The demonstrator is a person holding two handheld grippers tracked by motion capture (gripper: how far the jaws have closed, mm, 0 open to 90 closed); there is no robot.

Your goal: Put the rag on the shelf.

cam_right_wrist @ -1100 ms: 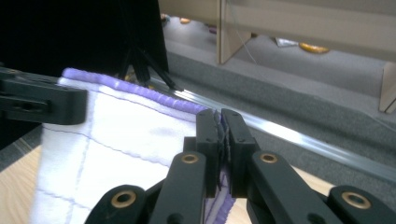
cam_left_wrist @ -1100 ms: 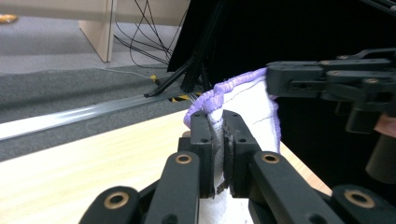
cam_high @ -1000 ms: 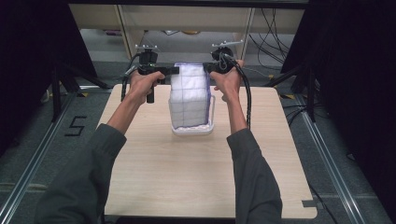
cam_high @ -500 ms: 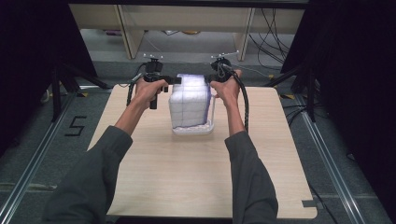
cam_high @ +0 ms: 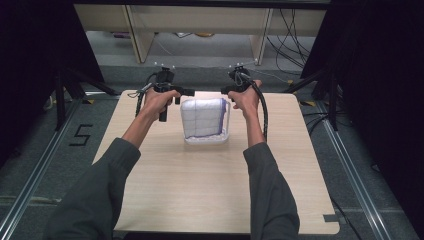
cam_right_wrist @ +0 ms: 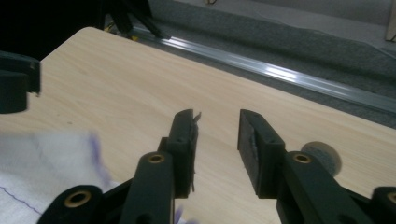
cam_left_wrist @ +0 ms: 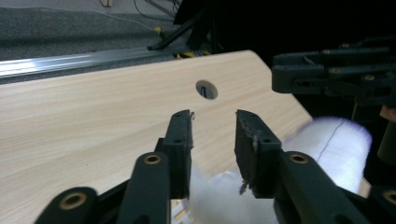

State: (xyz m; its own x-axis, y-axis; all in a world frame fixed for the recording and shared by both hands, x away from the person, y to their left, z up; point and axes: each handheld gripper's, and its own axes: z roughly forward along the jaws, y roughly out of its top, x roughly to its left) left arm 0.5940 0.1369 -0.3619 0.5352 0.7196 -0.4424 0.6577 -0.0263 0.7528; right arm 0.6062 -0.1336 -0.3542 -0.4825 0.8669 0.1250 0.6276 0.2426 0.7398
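Both left tongs (cam_high: 181, 92) and right tongs (cam_high: 222, 91) just opened, nothing between them now, up by the top corners of the white cloth (cam_high: 202, 117), tucked upright in its clear holder (cam_high: 207, 139) mid tabletop (cam_high: 150, 190), probably just let go.

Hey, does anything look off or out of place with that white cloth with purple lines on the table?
Nothing stands out. The white cloth with purple grid lines sits folded and upright in a clear plastic holder on the pale wooden table, not spilling over. Both the left gripper and right gripper have just opened, with nothing between their jaws.
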